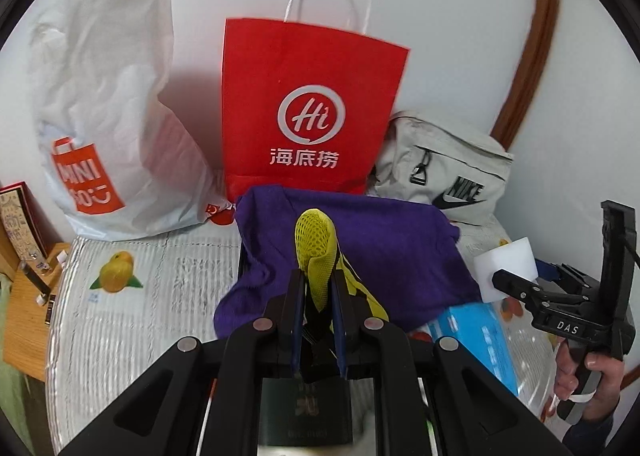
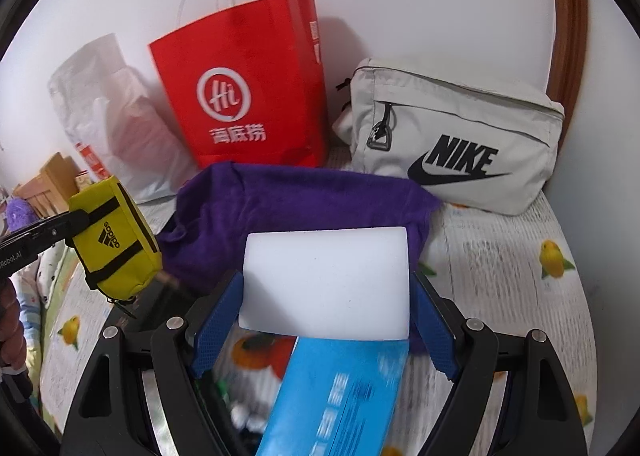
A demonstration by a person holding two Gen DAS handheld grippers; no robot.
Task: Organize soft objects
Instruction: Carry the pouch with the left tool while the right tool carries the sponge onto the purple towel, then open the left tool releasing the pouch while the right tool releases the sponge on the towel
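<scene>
Yellow Adidas pouch [image 2: 116, 240] pinched in the left gripper [image 1: 318, 296], jaws pressed nearly together on its mesh end, which pokes up between the blue pads. In the right wrist view the pouch hangs at the left edge, off the table, logo sideways, black straps across it; a zip pull dangles below. Its lower half is hidden behind the jaws in the left wrist view.

White foam block [image 2: 326, 282] held in the right gripper [image 2: 326, 316], jaws spread wide with a blue pad against each short side. It sits above the table, over a blue box [image 2: 340, 396]. The box's print is blurred, unreadable; its near end is cut off by the frame.

Purple cloth [image 1: 352, 252] lies crumpled just behind both held items, draped over something dark with a straight edge; what that is cannot be made out.

Behind the cloth, against the white wall: red paper bag [image 1: 308, 104] with white handles and a "Hi" logo, upright; to its left a white Miniso plastic bag [image 1: 116, 116], slumped; to its right a pale grey Nike pouch [image 2: 460, 136], its left end partly behind the red bag in the left wrist view.

Tablecloth [image 1: 160, 276] is ribbed, clear-looking plastic with orange-fruit prints.

A hand [image 1: 600, 376] grips the right gripper's handle at the lower right edge, partly cut off. Wooden furniture at far left, small items on it too blurred to name.
</scene>
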